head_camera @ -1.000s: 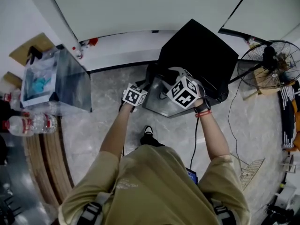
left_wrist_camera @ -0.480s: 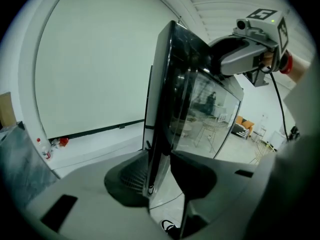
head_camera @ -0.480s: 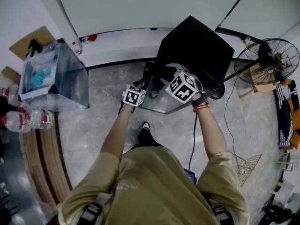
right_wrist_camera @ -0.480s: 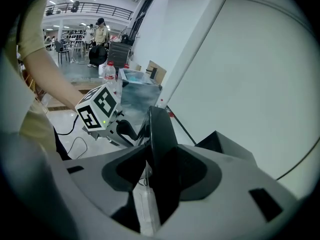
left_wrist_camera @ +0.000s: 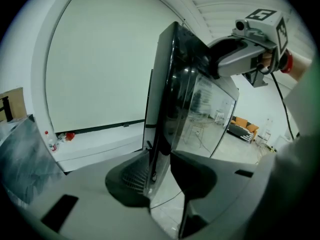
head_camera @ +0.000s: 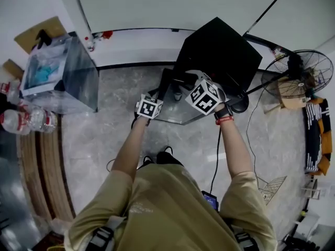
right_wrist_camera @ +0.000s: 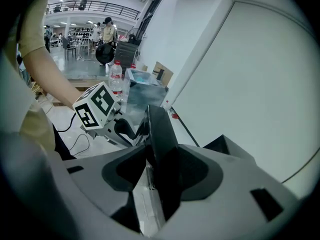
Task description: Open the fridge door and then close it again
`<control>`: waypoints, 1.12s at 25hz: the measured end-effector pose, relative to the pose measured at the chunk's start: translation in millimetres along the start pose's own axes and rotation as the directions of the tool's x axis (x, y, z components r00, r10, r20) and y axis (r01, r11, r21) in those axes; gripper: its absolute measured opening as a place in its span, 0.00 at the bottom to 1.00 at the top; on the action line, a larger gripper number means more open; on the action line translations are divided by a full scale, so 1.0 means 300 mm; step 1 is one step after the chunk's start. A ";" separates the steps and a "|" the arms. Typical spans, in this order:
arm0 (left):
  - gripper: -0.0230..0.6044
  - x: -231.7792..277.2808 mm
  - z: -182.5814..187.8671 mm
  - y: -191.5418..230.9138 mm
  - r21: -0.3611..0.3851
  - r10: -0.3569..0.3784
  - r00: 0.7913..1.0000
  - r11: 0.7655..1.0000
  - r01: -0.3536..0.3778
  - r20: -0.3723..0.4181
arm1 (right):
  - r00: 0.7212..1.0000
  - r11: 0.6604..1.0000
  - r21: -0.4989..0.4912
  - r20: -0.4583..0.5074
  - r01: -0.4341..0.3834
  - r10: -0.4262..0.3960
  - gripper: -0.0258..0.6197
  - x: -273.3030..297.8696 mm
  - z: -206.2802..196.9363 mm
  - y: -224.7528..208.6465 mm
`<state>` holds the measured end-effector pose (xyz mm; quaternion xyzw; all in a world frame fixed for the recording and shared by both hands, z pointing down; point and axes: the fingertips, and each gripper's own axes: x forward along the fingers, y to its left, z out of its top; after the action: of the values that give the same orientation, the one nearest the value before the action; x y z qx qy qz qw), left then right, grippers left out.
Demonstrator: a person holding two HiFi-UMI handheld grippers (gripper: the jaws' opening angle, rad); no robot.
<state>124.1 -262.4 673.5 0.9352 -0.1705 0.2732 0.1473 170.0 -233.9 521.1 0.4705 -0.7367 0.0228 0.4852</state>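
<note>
Fridge door [head_camera: 180,109]: glass-fronted, dark-framed, standing open, swung out from the fridge [head_camera: 220,54] toward me. Both my tools are on it.

Fridge: small black cabinet, set on the floor [head_camera: 112,140] against the white wall [head_camera: 172,7].

Left tool [left_wrist_camera: 159,176]: jaws narrow, closed on the door's dark edge, one jaw on each face of the panel. In the head view it is at the door's left side, my left arm stretched out to it.

Right tool [right_wrist_camera: 157,176]: jaws narrow, clamped on the door's edge, which runs up between them. In the left gripper view it [left_wrist_camera: 250,49] grips the door high up, above my left tool. In the right gripper view the left tool's marker cube [right_wrist_camera: 97,106] shows just beside the same door, lower down.

Cable [head_camera: 217,156]: dark, hanging from my right wrist toward the floor.

Clear box [head_camera: 60,80]: on the floor to the left of the fridge, well apart from it, something blue inside.

Bottles [head_camera: 21,122]: plastic, lying at the far left near the clear box.

Fan [head_camera: 303,72]: round cage, standing to the right of the fridge.

Cardboard [head_camera: 39,35]: flat brown piece at the wall, behind the clear box.
</note>
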 end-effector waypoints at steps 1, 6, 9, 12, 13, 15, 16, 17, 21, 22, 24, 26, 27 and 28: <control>0.26 -0.006 -0.001 -0.005 -0.005 0.006 1.000 1.000 -0.006 0.009 | 1.000 1.000 -0.008 0.006 -0.002 0.002 0.36 -0.004 0.002 0.004; 0.26 -0.039 -0.040 -0.026 -0.022 0.071 0.997 0.997 -0.070 0.020 | 0.999 0.999 -0.047 0.037 -0.019 0.020 0.36 -0.027 -0.004 0.045; 0.26 -0.064 -0.059 -0.050 -0.032 0.097 0.995 0.995 -0.095 0.032 | 0.998 0.997 -0.069 0.061 -0.030 0.034 0.36 -0.044 -0.004 0.076; 0.26 -0.081 -0.065 -0.069 -0.051 0.130 0.991 0.990 -0.128 0.038 | 0.996 0.994 -0.101 0.073 -0.047 0.055 0.36 -0.062 -0.001 0.094; 0.26 -0.089 -0.074 -0.076 -0.057 0.145 0.989 0.988 -0.143 0.032 | 0.995 0.992 -0.113 0.078 -0.055 0.064 0.36 -0.069 -0.003 0.103; 0.26 -0.106 -0.092 -0.102 -0.074 0.166 0.986 0.984 -0.163 0.027 | 0.993 0.989 -0.132 0.090 -0.070 0.083 0.36 -0.083 -0.014 0.126; 0.26 -0.111 -0.100 -0.116 -0.081 0.174 0.984 0.982 -0.172 0.027 | 0.991 0.987 -0.139 0.097 -0.075 0.089 0.36 -0.092 -0.020 0.134; 0.26 -0.114 -0.108 -0.128 -0.087 0.182 0.983 0.980 -0.179 0.026 | 0.990 0.986 -0.147 0.103 -0.077 0.093 0.36 -0.101 -0.024 0.140; 0.26 -0.146 -0.144 -0.170 -0.111 0.213 0.977 0.972 -0.209 0.031 | 0.986 0.977 -0.190 0.115 -0.100 0.123 0.36 -0.133 -0.028 0.189; 0.26 -0.157 -0.155 -0.182 -0.116 0.222 0.975 0.969 -0.217 0.029 | 0.984 0.974 -0.199 0.116 -0.109 0.134 0.36 -0.141 -0.032 0.205; 0.26 -0.179 -0.179 -0.205 -0.128 0.237 0.971 0.964 -0.233 0.024 | 0.981 0.968 -0.219 0.120 -0.121 0.150 0.36 -0.157 -0.036 0.234; 0.26 -0.203 -0.196 -0.226 -0.138 0.258 0.966 0.958 -0.253 0.020 | 0.979 0.963 -0.240 0.128 -0.126 0.160 0.36 -0.176 -0.035 0.259; 0.26 -0.213 -0.201 -0.237 -0.140 0.270 0.963 0.954 -0.265 0.021 | 0.978 0.960 -0.249 0.132 -0.126 0.163 0.36 -0.186 -0.036 0.269; 0.26 -0.222 -0.207 -0.247 -0.141 0.282 0.959 0.951 -0.276 0.021 | 0.977 0.958 -0.257 0.135 -0.126 0.165 0.36 -0.194 -0.038 0.279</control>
<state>72.3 -156.9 672.8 0.8947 -0.3223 0.2599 0.1677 123.1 -142.6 519.7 0.3512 -0.8020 -0.0700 0.4781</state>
